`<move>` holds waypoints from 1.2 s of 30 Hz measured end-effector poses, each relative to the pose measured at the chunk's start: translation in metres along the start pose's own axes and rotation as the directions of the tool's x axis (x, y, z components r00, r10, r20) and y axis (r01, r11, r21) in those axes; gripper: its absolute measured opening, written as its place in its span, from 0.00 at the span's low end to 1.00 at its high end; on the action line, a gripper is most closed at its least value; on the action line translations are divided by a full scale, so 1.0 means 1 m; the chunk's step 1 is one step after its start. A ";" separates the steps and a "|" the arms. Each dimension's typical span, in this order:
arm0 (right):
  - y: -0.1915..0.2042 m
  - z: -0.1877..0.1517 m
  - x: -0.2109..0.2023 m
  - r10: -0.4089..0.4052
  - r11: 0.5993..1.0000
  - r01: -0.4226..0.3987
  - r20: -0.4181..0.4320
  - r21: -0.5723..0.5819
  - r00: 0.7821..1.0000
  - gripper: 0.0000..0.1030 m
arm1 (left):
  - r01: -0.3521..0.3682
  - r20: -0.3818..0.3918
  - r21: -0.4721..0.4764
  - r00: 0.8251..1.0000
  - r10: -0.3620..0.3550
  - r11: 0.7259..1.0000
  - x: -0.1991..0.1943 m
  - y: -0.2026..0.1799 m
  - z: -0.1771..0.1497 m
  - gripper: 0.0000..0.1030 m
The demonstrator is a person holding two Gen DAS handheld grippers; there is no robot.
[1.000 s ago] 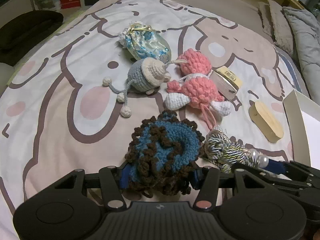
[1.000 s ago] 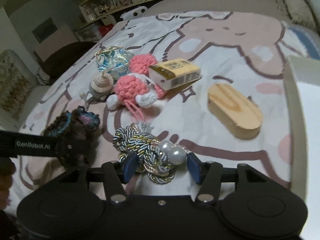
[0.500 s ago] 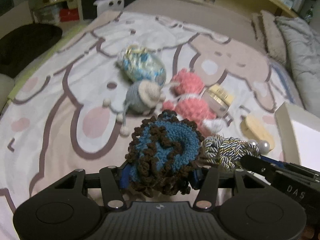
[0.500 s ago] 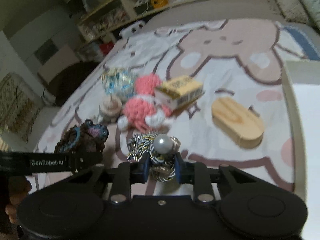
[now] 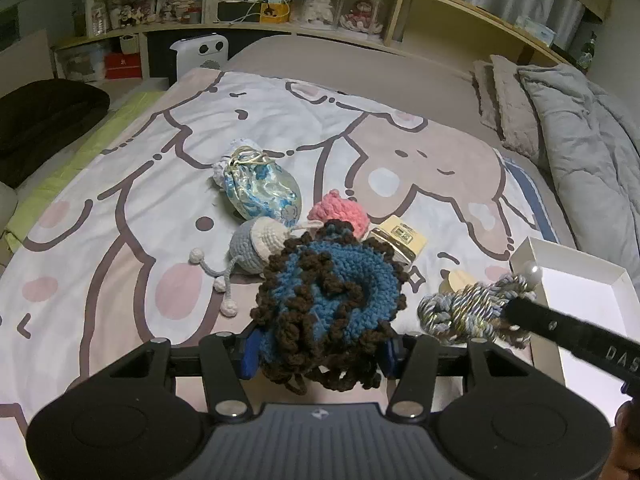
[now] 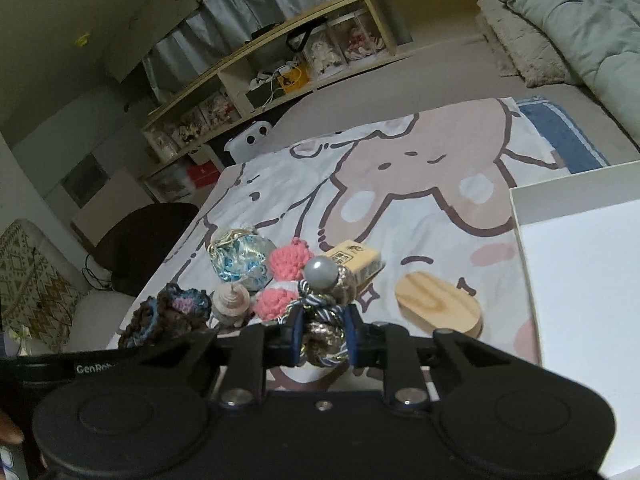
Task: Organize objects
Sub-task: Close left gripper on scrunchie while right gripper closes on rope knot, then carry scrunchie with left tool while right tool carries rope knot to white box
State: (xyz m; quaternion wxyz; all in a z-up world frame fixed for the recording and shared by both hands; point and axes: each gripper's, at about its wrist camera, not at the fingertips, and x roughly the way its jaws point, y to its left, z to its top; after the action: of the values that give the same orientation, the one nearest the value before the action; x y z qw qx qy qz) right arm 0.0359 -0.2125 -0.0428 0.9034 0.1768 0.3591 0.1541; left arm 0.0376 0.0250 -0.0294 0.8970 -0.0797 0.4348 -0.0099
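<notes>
My left gripper (image 5: 316,354) is shut on a blue and brown crochet piece (image 5: 328,300), held up above the bed. My right gripper (image 6: 322,338) is shut on a twisted cord knot with pearl beads (image 6: 320,304), also lifted; the cord knot (image 5: 468,312) hangs to the right in the left wrist view. On the cartoon-print bedspread (image 5: 140,184) lie a blue-white pouch (image 5: 260,196), a grey crochet toy (image 5: 256,248), a pink crochet toy (image 6: 288,264), a small yellow box (image 6: 356,260) and a wooden block (image 6: 438,306).
A white open box (image 6: 580,280) sits on the bed at the right, its rim (image 5: 532,264) close to the lifted cord knot. Grey pillows and a quilt (image 5: 580,140) lie at the far right. Shelves (image 5: 280,8) run behind the bed. A dark cushion (image 5: 40,116) lies left.
The right gripper closed on the cord knot and raised it off the bed. The left gripper rose with the crochet piece. Both views tilted up, showing more of the shelves.
</notes>
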 end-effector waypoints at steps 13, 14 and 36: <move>-0.028 -0.023 0.053 0.037 0.994 -0.009 -0.246 0.113 0.969 0.37 | 0.006 -0.026 0.005 1.000 -0.006 1.000 0.005 0.001 -0.003 0.53; -0.028 -0.026 0.055 0.056 0.992 -0.024 -0.252 0.127 0.966 0.38 | 0.007 -0.028 0.004 1.000 -0.007 1.000 0.005 0.001 -0.003 0.53; -0.008 -0.037 0.076 0.126 0.983 -0.083 -0.277 0.163 0.953 0.34 | 0.015 -0.037 -0.012 0.999 -0.015 1.000 0.007 0.006 -0.002 0.53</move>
State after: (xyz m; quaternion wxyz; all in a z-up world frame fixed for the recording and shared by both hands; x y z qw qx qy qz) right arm 0.0639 -0.1813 -0.1171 0.8167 0.2386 0.4866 0.1983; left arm 0.0401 0.0300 -0.0366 0.8882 -0.0880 0.4507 -0.0156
